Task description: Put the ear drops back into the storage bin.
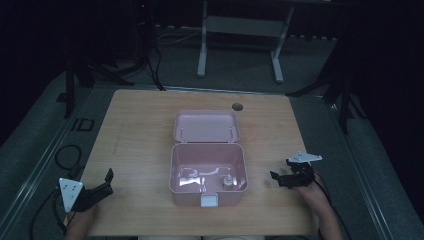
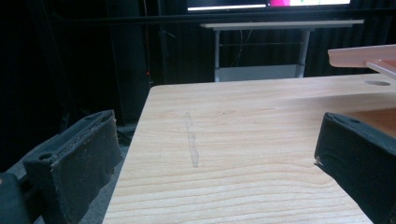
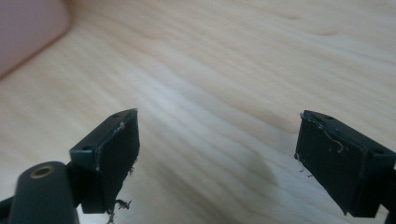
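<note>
Left gripper [image 1: 102,186]: low at table corner, fingers spread | right gripper [image 1: 281,176]: beside pink box [image 1: 208,172], fingers spread, empty

We note a wooden table [image 1: 140,130] with a round hole [image 1: 237,106] near its far edge. Beyond it stands a white-legged desk [image 1: 240,30] on grey floor [image 1: 40,125].

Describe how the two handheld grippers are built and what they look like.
Both are black two-jaw tools. The left gripper carries a grey three-cornered plate with small dark dots; the right gripper has a similar plate on top. Dark cables trail back from each. Up close, the left gripper's pads are thick, dark and rectangular, with screw holes in the jaws; the right gripper's pads are scuffed, with frayed threads.
</note>
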Demonstrator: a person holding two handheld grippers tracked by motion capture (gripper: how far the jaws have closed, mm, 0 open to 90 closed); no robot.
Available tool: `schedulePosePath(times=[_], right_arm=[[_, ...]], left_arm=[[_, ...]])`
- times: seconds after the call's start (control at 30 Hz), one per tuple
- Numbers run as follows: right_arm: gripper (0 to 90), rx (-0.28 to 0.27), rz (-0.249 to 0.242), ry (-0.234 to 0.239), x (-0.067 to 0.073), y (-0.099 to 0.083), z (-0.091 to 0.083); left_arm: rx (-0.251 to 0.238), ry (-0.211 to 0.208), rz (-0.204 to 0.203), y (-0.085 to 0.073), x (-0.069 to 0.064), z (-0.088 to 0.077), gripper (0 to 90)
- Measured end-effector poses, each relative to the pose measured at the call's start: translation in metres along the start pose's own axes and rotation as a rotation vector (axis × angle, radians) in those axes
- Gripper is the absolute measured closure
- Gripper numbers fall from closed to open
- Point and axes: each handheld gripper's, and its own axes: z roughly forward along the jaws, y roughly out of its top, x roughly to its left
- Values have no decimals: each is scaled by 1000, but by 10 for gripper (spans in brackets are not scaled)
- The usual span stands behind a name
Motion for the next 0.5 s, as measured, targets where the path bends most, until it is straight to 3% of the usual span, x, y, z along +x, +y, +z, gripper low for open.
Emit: schedulePosePath(times=[0.23, 0.33, 0.5], right_arm=[[134, -140, 105, -165, 1, -9, -5], [133, -169, 134, -227, 2, -11, -5], [133, -211, 212, -292, -2, -17, -3]], left_arm=[[-2, 0, 0, 0, 0, 0, 4], [-3, 0, -1, 0, 0, 0, 4], [-1, -2, -1, 0, 0, 0, 4]])
